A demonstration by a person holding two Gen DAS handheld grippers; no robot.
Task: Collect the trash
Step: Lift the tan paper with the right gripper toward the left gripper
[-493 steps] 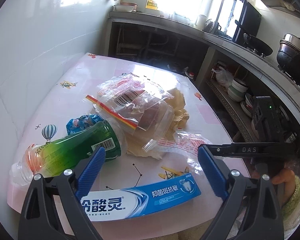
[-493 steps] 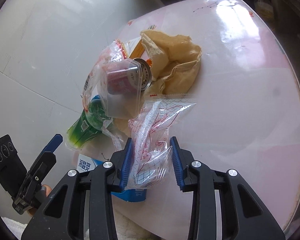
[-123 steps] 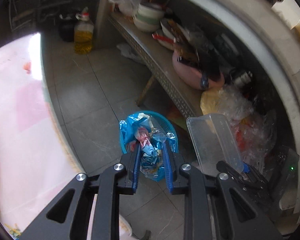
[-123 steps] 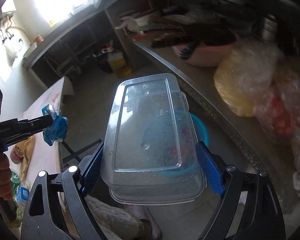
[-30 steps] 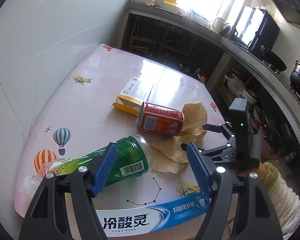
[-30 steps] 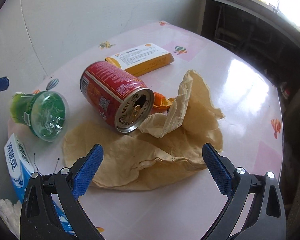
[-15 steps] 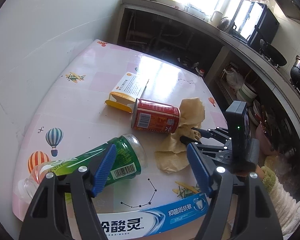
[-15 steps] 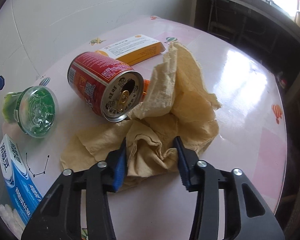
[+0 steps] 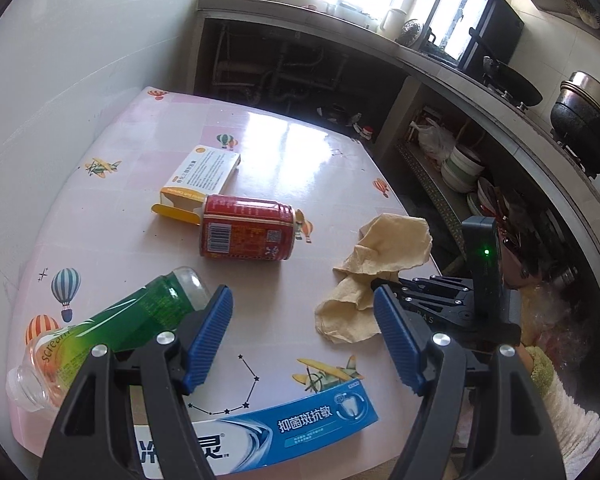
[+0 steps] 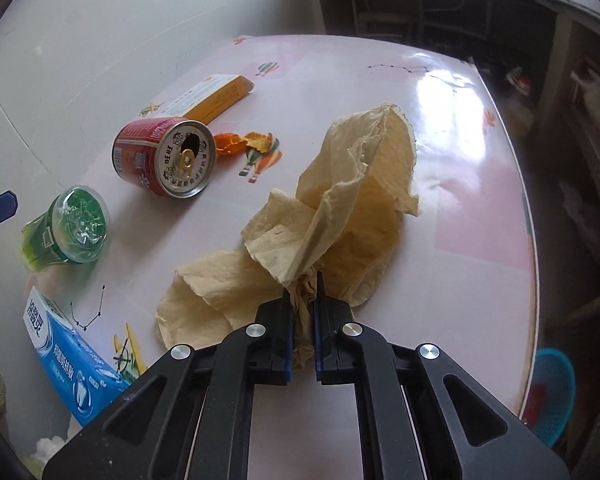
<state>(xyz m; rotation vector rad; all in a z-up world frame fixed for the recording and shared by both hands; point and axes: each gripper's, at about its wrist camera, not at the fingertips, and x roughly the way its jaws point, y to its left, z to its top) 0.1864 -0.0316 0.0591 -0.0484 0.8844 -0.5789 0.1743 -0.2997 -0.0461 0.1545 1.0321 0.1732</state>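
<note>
On the pink table point(image 9: 292, 152), the right gripper point(image 10: 303, 312) is pinching a bunch of crumpled tan paper point(image 10: 348, 208) tight between its blue pads, and the sheet is fanning up and away from the fingers, with its lower folds lying on the tabletop near the right edge. From the left wrist view the same paper point(image 9: 376, 264) is showing just ahead of the right gripper point(image 9: 384, 284), whose black body is reaching in from the right.

The left gripper point(image 9: 304, 332) is hovering with its fingers spread wide and nothing between them, above the near part of the table. A green plastic bottle point(image 9: 112, 328) is lying on its side just beside the left finger, partly behind it. A blue toothpaste box point(image 9: 292, 424) is lying along the near edge, under that gripper. A red can point(image 9: 246, 234) is lying on its side in the middle of the table, its opened top point(image 10: 186, 158) facing the right wrist camera. Behind it, a white and yellow carton point(image 9: 200, 176) is lying flat with its end flap open, touching or almost touching the can. Small orange scraps point(image 10: 244, 142), possibly peel, are sitting just beside the can's top. A blue basket point(image 10: 552, 392) is standing on the floor, below the table's right edge.
</note>
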